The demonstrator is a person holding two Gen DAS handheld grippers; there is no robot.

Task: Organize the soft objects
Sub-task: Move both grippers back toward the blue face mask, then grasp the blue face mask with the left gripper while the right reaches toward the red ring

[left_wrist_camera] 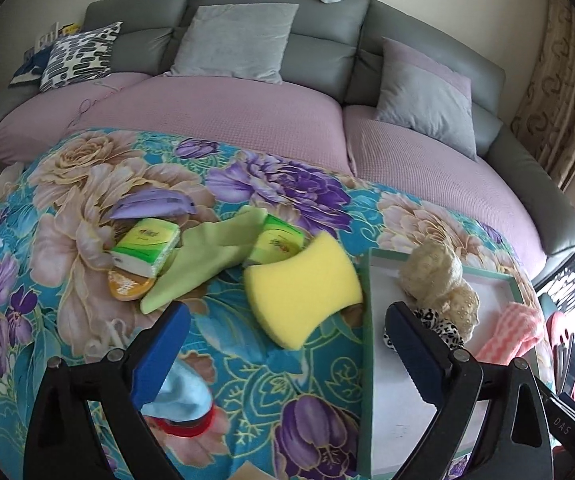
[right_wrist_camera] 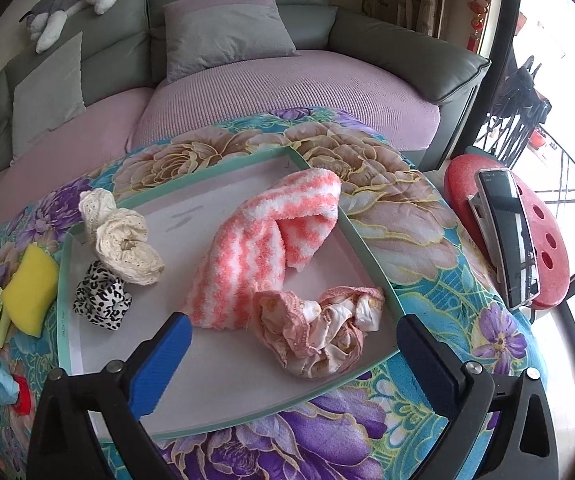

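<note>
— Where's the soft stuff?
— Mostly in the tray (right_wrist_camera: 371, 258), centre of the right wrist view: striped pink sock (right_wrist_camera: 263, 240) across the middle, crumpled pink cloth (right_wrist_camera: 319, 332) touching its lower end, cream lace bundle (right_wrist_camera: 121, 236) and leopard-print piece (right_wrist_camera: 101, 300) at the tray's left edge.
— And outside it?
— Centre of the left wrist view, on the floral blanket (left_wrist_camera: 287, 184): yellow sponge (left_wrist_camera: 301, 284) just beside the tray, green glove (left_wrist_camera: 211, 256) between 2 tissue packs (left_wrist_camera: 147, 250).
— Grippers?
— Left gripper (left_wrist_camera: 287, 320) spread wide, empty, low in frame. Right gripper (right_wrist_camera: 293, 338) likewise released, over the tray's near side.
</note>
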